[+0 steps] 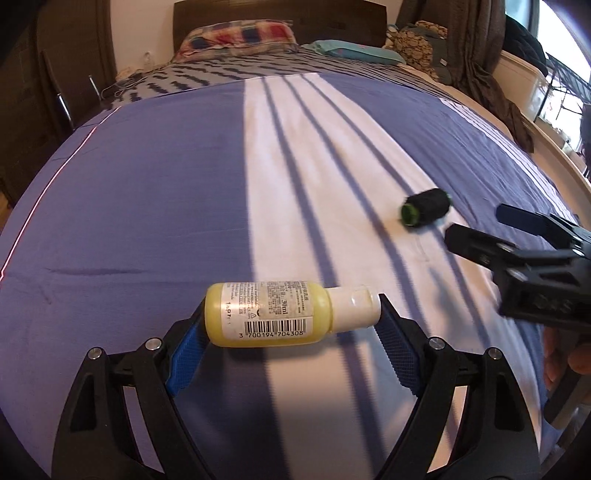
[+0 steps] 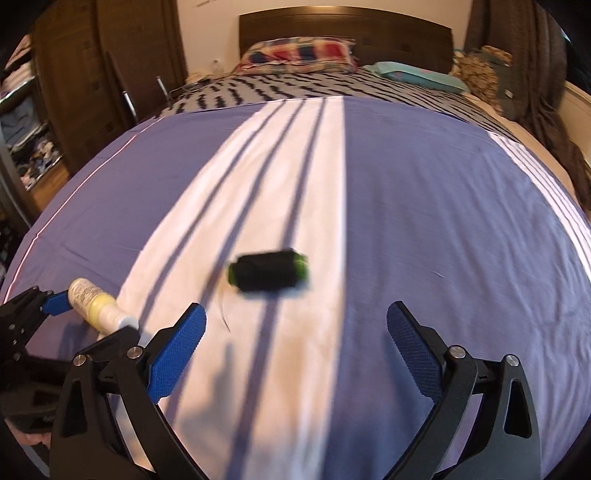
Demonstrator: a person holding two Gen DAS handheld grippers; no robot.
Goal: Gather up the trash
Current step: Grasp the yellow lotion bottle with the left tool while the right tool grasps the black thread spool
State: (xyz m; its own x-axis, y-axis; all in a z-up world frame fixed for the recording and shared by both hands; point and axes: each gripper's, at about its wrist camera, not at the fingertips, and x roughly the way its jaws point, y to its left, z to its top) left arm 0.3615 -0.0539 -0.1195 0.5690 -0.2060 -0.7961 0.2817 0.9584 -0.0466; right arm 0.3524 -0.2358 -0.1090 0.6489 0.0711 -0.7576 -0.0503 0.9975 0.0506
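Left wrist: yellow bottle [image 1: 280,314] lengthwise between left hand-held gripper [image 1: 291,321] pads (bedspread [image 1: 147,184] beneath)

Your left wrist camera sits just behind the left gripper [image 1: 290,321], looking forward and down over the bedspread [image 1: 147,206] toward the headboard [image 1: 280,18] at the top of the frame; the yellow bottle [image 1: 273,314] lies close in at lower centre. Your right wrist camera looks the same way from behind the right gripper [image 2: 295,325], with the black spool [image 2: 269,275] near mid-frame. Both views share the bed, the pillows, the spool [image 1: 426,210] and the bottle [image 2: 96,304]; each catches the other gripper at its edge: the right gripper [image 1: 476,229] at the right edge, the left [image 2: 86,315] at lower left.
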